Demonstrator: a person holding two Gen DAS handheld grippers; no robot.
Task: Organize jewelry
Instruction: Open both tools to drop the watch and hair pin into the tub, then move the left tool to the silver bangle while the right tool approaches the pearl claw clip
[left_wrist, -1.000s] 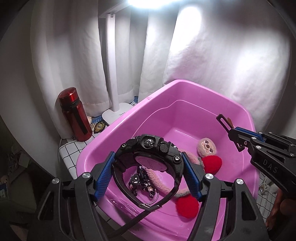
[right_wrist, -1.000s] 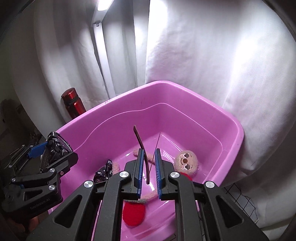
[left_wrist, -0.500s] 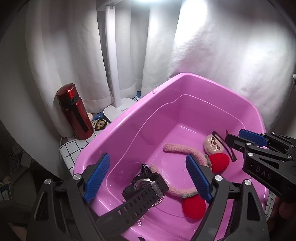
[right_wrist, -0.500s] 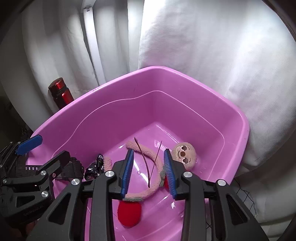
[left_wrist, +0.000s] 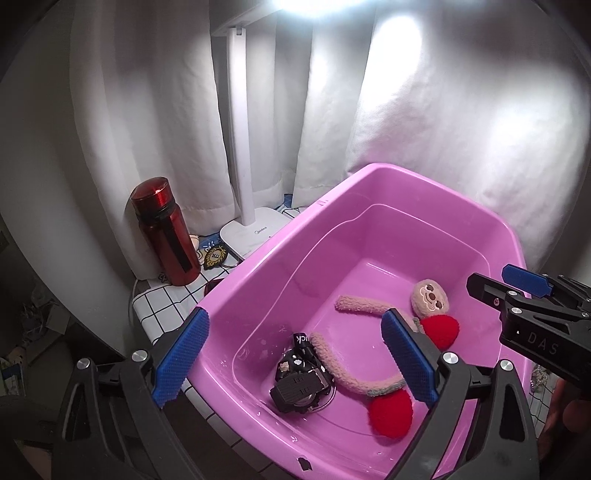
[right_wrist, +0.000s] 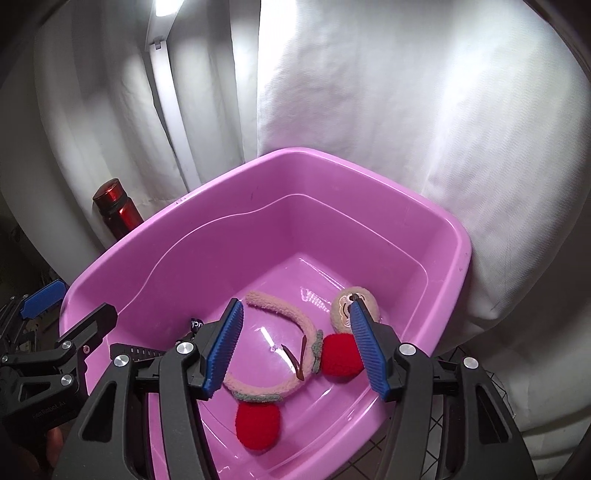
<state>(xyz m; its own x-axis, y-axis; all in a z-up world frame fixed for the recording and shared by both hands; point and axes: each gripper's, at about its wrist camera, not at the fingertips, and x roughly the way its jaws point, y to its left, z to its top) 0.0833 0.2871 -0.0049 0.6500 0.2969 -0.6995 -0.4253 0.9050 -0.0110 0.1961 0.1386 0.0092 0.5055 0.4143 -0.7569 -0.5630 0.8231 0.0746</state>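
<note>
A pink plastic tub (left_wrist: 376, 184) (right_wrist: 332, 162) holds the items. A black watch (left_wrist: 299, 387) lies on the tub floor at the near left, beside a small dark hair clip (left_wrist: 301, 345). A fuzzy headband with red pompoms and a sloth face (left_wrist: 428, 295) (right_wrist: 295, 317) lies in the middle. A thin brown hair clip (right_wrist: 295, 358) rests on the floor inside the headband. My left gripper (left_wrist: 295, 354) is open and empty above the tub's near edge. My right gripper (right_wrist: 299, 347) is open and empty above the headband.
A red bottle (left_wrist: 166, 232) (right_wrist: 118, 210) stands left of the tub on a checked cloth (left_wrist: 162, 306). A white lamp base and pole (left_wrist: 251, 229) stand behind it. White curtains hang all around. A small badge (left_wrist: 216, 254) lies by the lamp base.
My left gripper opened and dropped the watch into the tub. My right gripper opened and let the thin brown clip fall onto the tub floor. Both grippers have pulled back a little.
</note>
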